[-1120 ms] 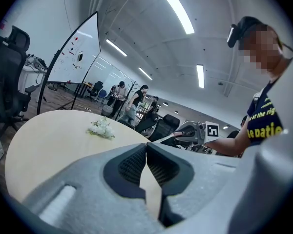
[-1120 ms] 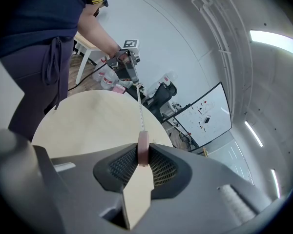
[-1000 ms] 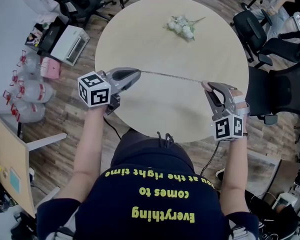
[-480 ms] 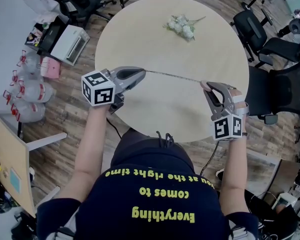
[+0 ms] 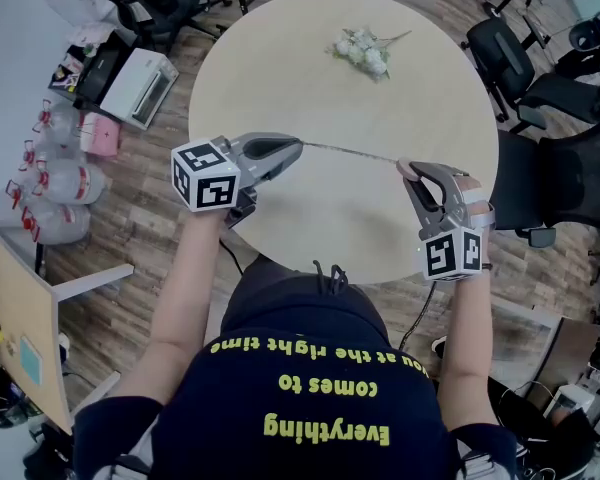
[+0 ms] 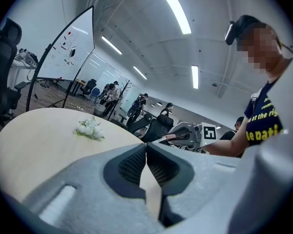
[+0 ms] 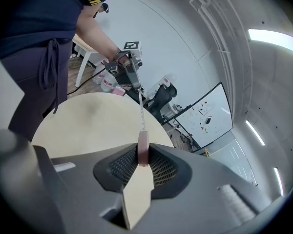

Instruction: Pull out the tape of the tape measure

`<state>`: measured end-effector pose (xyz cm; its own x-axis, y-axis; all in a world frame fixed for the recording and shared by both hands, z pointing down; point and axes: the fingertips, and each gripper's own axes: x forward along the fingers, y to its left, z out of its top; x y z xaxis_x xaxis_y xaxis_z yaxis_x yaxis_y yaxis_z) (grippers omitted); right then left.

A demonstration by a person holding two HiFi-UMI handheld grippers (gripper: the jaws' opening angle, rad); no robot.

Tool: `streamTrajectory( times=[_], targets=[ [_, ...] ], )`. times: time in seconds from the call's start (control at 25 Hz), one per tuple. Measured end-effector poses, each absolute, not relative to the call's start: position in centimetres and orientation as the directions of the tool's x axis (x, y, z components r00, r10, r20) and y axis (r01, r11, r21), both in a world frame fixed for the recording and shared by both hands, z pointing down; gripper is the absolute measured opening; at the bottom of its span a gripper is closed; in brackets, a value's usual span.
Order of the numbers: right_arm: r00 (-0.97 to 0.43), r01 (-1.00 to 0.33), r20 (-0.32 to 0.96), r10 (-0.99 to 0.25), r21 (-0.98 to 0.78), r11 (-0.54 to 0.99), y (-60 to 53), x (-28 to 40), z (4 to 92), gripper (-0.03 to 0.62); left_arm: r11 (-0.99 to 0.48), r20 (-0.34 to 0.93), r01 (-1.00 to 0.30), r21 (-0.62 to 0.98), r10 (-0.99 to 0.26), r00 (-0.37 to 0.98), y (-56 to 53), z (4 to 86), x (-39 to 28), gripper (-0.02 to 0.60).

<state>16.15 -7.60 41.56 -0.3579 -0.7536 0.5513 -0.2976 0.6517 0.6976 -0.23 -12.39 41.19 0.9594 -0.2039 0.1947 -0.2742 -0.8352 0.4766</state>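
A thin tape (image 5: 355, 153) stretches taut above the round table (image 5: 280, 58) between my two grippers. My left gripper (image 5: 298, 146) is shut on the tape's end; in the left gripper view its jaws (image 6: 146, 149) meet with no gap, and the tape itself is too thin to make out there. My right gripper (image 5: 408, 171) is shut on the tape measure's pinkish case (image 7: 143, 152), pinched between its pads. In the right gripper view the tape (image 7: 141, 113) runs from the case straight to the left gripper (image 7: 137, 87).
A small bunch of white flowers (image 5: 363, 51) lies at the table's far side, also visible in the left gripper view as flowers (image 6: 90, 128). Black office chairs (image 5: 560, 183) stand to the right. A printer (image 5: 140, 88) and bottles sit on the floor at left.
My left gripper has moved right, toward the right gripper, which edged slightly left. The stretch of tape between them is shorter. Both grips are unchanged.
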Motion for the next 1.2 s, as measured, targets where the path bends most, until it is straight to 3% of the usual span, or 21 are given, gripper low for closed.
streamTrajectory(
  times=[1.2],
  targets=[
    [-0.406, -0.301, 0.531, -0.743, 0.69, 0.658, -7.4, 13.6, 41.1, 0.084, -0.851, 0.171, -0.192, 0.489, -0.123, 0.978, -10.3, 40.7, 3.4, 0.008]
  ],
)
